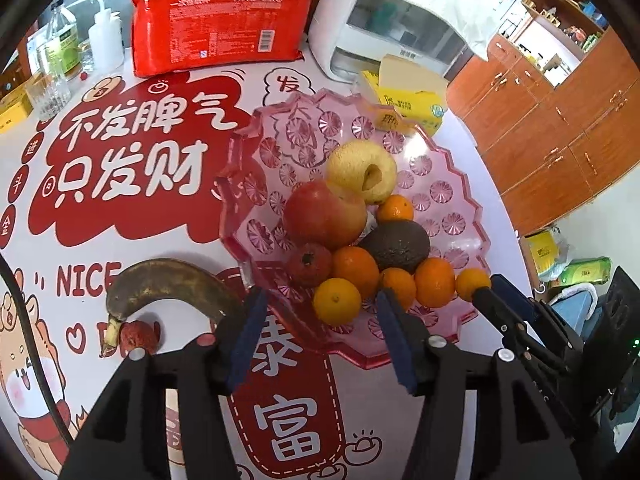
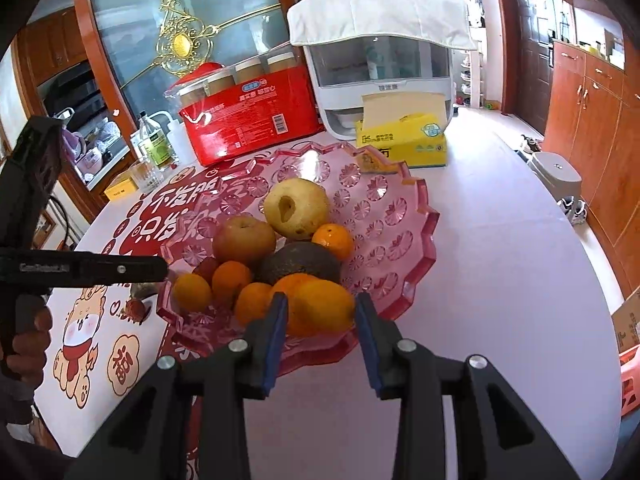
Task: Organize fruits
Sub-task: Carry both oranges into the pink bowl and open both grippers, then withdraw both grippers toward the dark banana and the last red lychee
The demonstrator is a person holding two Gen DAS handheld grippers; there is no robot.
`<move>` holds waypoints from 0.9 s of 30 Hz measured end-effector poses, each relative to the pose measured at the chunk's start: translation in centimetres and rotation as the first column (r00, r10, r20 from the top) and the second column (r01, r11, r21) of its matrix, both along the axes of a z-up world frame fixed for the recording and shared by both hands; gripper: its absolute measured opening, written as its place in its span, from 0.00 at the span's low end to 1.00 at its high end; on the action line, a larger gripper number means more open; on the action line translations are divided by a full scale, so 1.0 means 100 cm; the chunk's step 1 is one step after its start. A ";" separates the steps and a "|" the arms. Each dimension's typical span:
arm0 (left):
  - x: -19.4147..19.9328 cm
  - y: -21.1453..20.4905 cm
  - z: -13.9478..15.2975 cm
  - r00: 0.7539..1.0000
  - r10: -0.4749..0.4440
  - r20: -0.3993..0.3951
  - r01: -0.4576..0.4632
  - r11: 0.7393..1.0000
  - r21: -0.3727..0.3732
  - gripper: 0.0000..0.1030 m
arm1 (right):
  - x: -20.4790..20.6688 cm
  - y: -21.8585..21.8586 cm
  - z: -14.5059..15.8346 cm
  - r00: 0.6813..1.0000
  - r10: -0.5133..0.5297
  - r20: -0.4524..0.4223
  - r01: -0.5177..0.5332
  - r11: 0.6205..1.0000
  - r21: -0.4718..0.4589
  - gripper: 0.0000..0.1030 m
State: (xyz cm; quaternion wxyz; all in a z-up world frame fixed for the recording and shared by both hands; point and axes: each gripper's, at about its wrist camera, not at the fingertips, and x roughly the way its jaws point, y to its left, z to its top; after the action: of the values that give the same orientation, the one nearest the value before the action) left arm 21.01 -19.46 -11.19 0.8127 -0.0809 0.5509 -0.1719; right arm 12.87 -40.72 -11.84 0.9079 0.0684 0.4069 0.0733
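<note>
Fingers of the right gripper (image 2: 320,316) are seen closed on a small orange (image 2: 324,308), which is held just above the near rim of the pink fruit plate (image 2: 404,236). The left gripper (image 1: 322,312) is held with its fingers apart and nothing between them, over the plate's near-left edge. Just beside its left finger, a browned banana (image 1: 168,284) and a small red lychee (image 1: 138,336) are lying on the worktop (image 1: 360,420), outside the plate. Inside the plate, a cluster of small oranges (image 1: 356,270) is piled at the near side, with a dark red fruit (image 1: 310,266) touching them. Behind these an avocado (image 1: 396,246) is resting, with a red apple (image 1: 324,216) to its left. Further back a yellow pear (image 1: 362,170) is lying against the apple. Beyond the plate, a yellow tissue box (image 2: 404,140), a red package of paper cups (image 1: 220,30) and a white appliance (image 2: 380,72) are standing on the worktop.
</note>
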 end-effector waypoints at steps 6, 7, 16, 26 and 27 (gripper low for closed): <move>-0.010 0.021 0.002 0.999 0.050 -0.008 -0.050 0.999 -0.001 0.61 | -0.004 0.004 0.005 1.000 -0.018 0.004 0.018 1.000 -0.008 0.50; -0.013 0.025 0.002 0.998 0.056 -0.010 -0.056 0.998 0.001 0.61 | -0.005 0.006 0.006 1.000 -0.018 0.004 0.018 1.000 -0.008 0.50; -0.039 0.072 -0.009 0.991 0.125 -0.052 -0.123 0.992 0.023 0.61 | -0.015 0.024 0.012 1.000 -0.012 -0.009 0.012 1.000 0.007 0.50; -0.052 0.119 -0.009 0.985 0.162 -0.056 -0.160 0.986 0.049 0.61 | -0.028 0.065 0.012 1.000 0.007 -0.028 -0.006 0.999 0.043 0.50; -0.053 0.124 -0.009 0.985 0.164 -0.057 -0.161 0.986 0.053 0.61 | -0.028 0.070 0.012 1.000 0.011 -0.029 -0.009 0.999 0.047 0.50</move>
State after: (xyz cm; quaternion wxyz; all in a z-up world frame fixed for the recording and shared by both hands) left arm 15.74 -7.08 -12.12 0.8085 -0.1112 0.5709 -0.0894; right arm 10.06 -33.74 -10.67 0.8997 0.0888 0.4186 0.0863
